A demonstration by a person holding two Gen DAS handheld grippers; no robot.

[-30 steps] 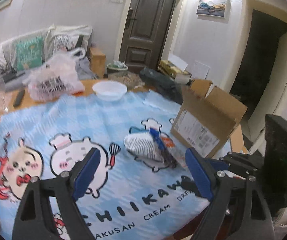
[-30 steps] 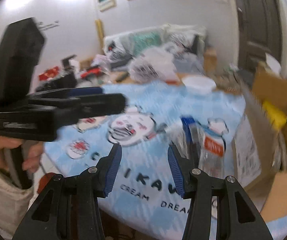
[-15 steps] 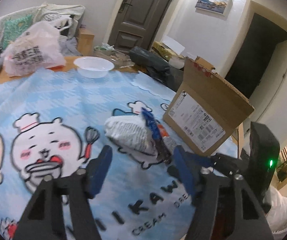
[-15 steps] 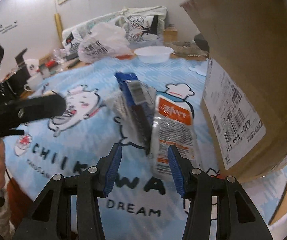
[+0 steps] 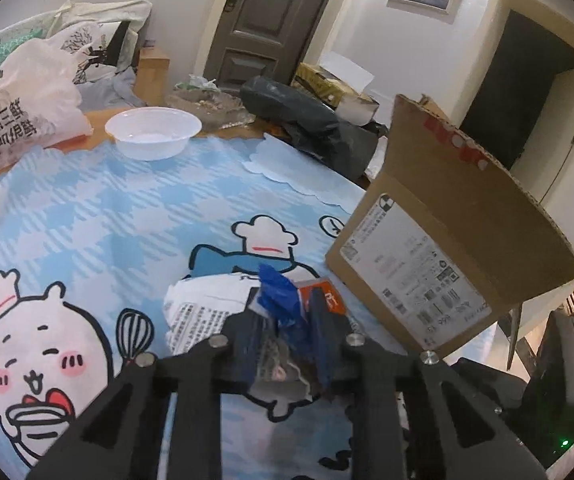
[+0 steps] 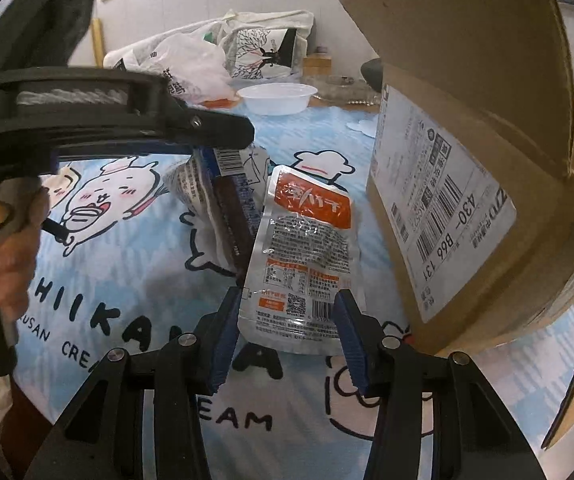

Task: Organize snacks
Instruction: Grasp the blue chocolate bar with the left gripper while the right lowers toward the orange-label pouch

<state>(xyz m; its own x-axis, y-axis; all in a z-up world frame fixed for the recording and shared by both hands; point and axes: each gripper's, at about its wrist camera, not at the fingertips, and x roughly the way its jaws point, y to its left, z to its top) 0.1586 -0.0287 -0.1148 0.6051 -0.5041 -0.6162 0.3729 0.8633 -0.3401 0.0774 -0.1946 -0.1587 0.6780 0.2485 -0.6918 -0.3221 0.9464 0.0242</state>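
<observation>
While the left gripper (image 5: 283,344) pinches the blue packet (image 5: 281,306), the right gripper (image 6: 287,320) sits spread around the orange pouch's (image 6: 307,248) near end, likely needing to close before lifting toward the box (image 6: 467,160) at its right.

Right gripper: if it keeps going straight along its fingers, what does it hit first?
Most likely the silver pouch with the orange label. The right gripper has open jaws straddling the pouch's near end, which lies flat on the blue tablecloth. Depth is unclear; it may meet the cloth just beneath.
</observation>
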